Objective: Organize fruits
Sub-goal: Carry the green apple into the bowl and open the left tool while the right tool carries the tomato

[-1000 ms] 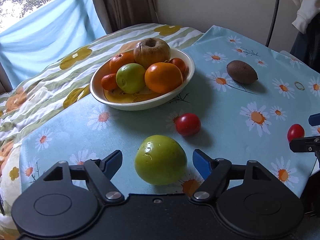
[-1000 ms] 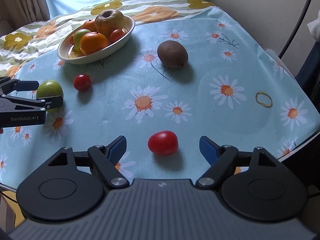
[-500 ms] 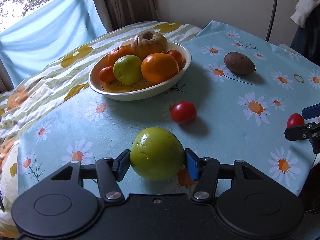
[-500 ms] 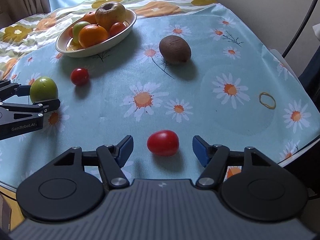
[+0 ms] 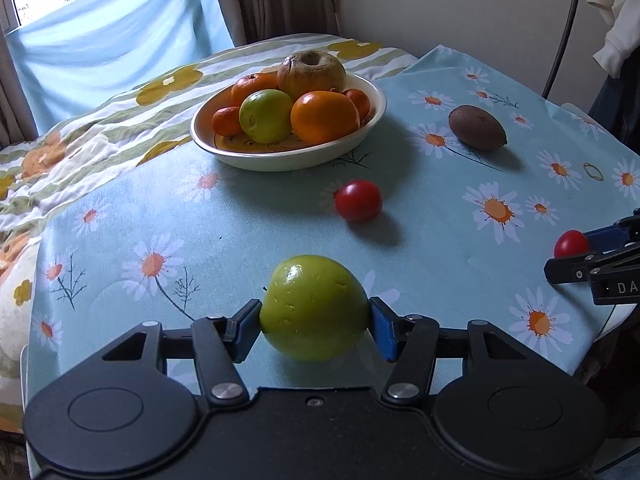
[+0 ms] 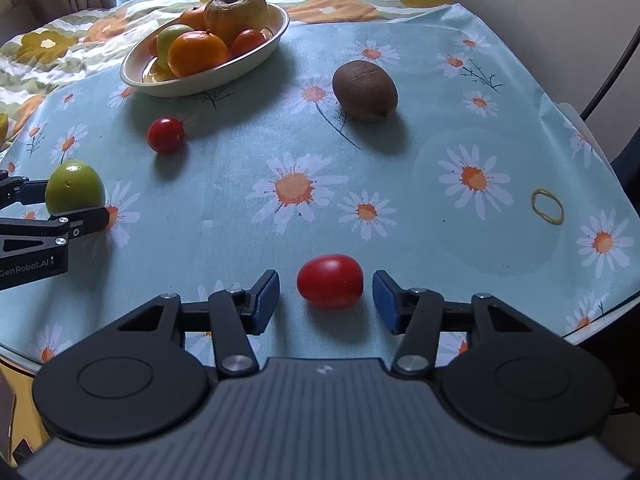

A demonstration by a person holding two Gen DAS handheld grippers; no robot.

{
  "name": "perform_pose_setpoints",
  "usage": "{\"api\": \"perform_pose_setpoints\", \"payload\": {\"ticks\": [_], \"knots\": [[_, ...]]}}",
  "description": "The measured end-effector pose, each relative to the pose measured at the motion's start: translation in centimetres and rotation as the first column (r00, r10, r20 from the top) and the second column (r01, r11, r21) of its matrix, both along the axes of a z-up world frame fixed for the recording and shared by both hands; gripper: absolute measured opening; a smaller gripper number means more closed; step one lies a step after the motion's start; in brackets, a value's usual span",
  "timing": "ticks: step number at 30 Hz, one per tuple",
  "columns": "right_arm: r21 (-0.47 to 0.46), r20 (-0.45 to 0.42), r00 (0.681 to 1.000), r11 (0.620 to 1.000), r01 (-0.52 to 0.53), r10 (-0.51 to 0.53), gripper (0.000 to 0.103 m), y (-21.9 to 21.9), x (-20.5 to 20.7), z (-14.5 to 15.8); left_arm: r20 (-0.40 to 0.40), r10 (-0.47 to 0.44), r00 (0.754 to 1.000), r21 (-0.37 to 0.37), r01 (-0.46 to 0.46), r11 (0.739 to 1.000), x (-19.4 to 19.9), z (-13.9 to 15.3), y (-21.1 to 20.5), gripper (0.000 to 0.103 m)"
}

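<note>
The left gripper (image 5: 315, 322) clamps the green apple (image 5: 314, 307) at lower centre; the right gripper (image 6: 326, 298) stands part-open, its pads just clear of a tomato (image 6: 330, 281).

Hidden and cut-off parts across both wrist views

In the left wrist view, the right gripper (image 5: 592, 254) was cut off by the right edge, and the small red tomato (image 5: 571, 243) was partly covered by its finger. The underside of the green apple (image 5: 315, 313) was hidden behind the gripper body. In the right wrist view, the left gripper (image 6: 52, 204) was cropped at the left edge, its printed label partly lost. Fruits low in the bowl (image 6: 256, 57) were concealed by those piled above. White clothing (image 5: 612, 8) was cut off at the corner.
</note>
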State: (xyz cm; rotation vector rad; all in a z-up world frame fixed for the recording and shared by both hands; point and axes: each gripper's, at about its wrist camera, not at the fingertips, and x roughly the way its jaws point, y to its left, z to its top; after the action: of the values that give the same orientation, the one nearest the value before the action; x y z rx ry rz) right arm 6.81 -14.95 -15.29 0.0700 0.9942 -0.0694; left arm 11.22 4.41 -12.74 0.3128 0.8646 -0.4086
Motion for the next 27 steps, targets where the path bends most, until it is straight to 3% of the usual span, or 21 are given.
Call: {"api": "perform_pose_setpoints", "payload": {"ticks": [11, 19, 27], "knots": [[0.022, 0.056, 0.986, 0.987, -0.160, 0.159, 0.050, -0.7, 1.0, 2.6, 0.028, 0.195, 0.980, -0.063, -0.193, 0.979, -2.8, 3.7, -1.1, 0.061], [0.033, 0.130, 0.954, 0.960, -0.277, 0.270, 0.050, -2.5, 2.6, 7.1, 0.075, 0.329, 0.941, -0.137, -0.317, 0.939, -4.2, 7.8, -3.6, 0.061], [0.016, 0.187, 0.898, 0.912, -0.409, 0.399, 0.050, -3.7, 5.4, 10.4, 0.136, 0.428, 0.894, -0.188, -0.401, 0.897, -3.6, 10.8, -5.7, 0.061]]}}
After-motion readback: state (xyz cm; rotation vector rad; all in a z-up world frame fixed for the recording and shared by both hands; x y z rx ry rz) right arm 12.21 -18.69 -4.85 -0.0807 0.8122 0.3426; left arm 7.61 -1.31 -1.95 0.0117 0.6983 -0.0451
